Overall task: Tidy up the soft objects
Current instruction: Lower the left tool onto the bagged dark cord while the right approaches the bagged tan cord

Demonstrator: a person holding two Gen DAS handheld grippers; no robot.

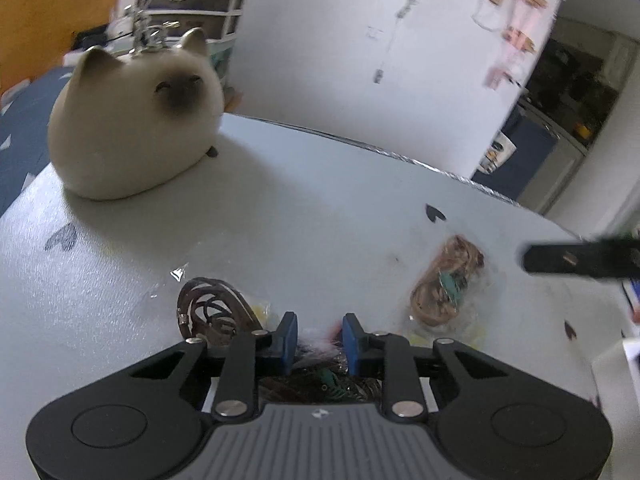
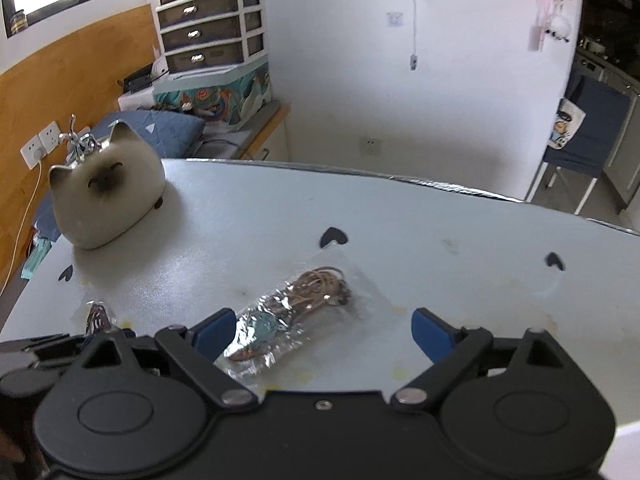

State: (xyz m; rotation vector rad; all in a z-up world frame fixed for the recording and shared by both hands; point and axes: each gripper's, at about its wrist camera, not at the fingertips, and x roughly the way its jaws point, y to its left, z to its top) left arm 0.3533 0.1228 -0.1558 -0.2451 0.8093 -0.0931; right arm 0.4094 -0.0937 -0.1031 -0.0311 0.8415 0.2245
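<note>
My left gripper (image 1: 320,340) is shut on a clear packet of dark brown cord (image 1: 208,312); crinkled plastic shows between its blue pads and the coil spills out to the left. A second clear packet of tan cord (image 1: 444,288) lies to the right on the table (image 1: 280,220). In the right wrist view that tan packet (image 2: 296,312) lies between the wide-apart fingers of my right gripper (image 2: 324,332), close to the left pad, which does not press on it. A cream cat plush (image 1: 132,120) with a dark face sits at the far left of the table (image 2: 400,220).
The table is covered in white foam sheet with small black heart marks (image 2: 333,237). Past its far edge stand a drawer unit (image 2: 212,28) on a patterned box, a blue pillow (image 2: 160,128) and a blue chair (image 2: 588,132). A white wall faces the table.
</note>
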